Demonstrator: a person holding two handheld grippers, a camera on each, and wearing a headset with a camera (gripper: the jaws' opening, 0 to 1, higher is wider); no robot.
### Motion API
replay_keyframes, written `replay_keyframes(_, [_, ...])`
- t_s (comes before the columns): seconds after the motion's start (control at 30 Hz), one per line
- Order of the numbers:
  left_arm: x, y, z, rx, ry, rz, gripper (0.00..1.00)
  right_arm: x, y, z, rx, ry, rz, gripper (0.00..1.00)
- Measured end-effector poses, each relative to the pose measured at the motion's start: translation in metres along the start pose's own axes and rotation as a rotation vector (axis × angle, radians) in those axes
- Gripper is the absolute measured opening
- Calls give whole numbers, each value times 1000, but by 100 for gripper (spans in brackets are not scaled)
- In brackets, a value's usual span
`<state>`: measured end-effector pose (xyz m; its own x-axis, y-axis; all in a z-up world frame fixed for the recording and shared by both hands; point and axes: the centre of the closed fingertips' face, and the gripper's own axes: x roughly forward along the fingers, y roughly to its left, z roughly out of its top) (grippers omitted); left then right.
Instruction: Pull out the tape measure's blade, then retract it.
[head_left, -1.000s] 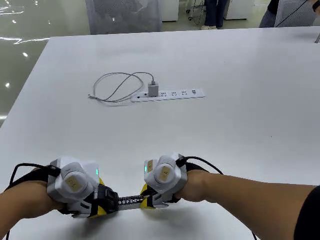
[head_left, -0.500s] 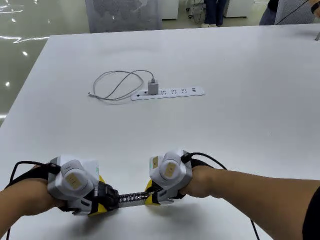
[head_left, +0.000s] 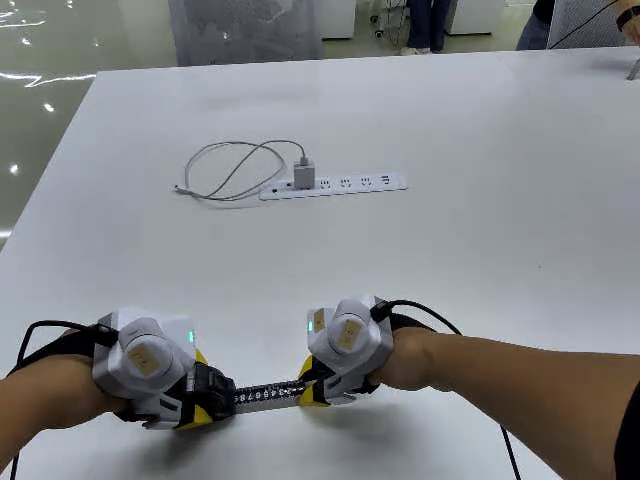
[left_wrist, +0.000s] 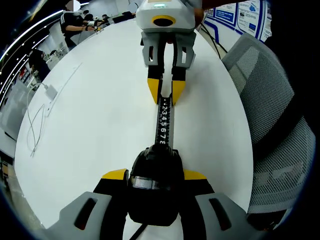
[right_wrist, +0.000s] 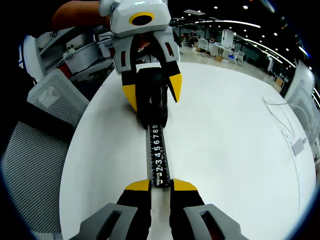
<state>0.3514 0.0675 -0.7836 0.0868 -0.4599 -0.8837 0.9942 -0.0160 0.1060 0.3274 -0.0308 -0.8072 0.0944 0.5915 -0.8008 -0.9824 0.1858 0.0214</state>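
My left tool (left_wrist: 155, 175) is clamped around the tape measure (right_wrist: 151, 95) and my right tool (right_wrist: 161, 186), facing it, pinches the tip of the blade (right_wrist: 157, 150) just above the white surface (head_left: 450, 200), so the blade spans only a short gap between them: I judge the pull partly done, with retraction left.

Black tape measure case (left_wrist: 155, 192); black blade (right_wrist: 157, 155), white numerals (fine ticks at edges). Yellow-tipped left tongs (left_wrist: 155, 175), right tongs (right_wrist: 160, 186). White desk (head_left: 450, 150).
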Motion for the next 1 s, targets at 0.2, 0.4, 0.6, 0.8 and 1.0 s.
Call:
replay_keyframes(0.2, [0,-1,0,6,6,-2,35,-1,1,-2,-6,2,-2,9])
replay_keyframes(0.4, [0,-1,0,8,7,-2,35,-3,1,-4,4,0,-2,9])
replay_keyframes(0.6, [0,0,0,9,7,-3,35,-6,0,-7,11,-6,-2,9])
replay_keyframes(0.8, [1,0,0,10,9,-2,35,-7,0,-10,16,-18,-9,9])
replay_keyframes(1.0, [1,0,0,9,11,-2,35,-10,0,-12,14,-13,-10,9])
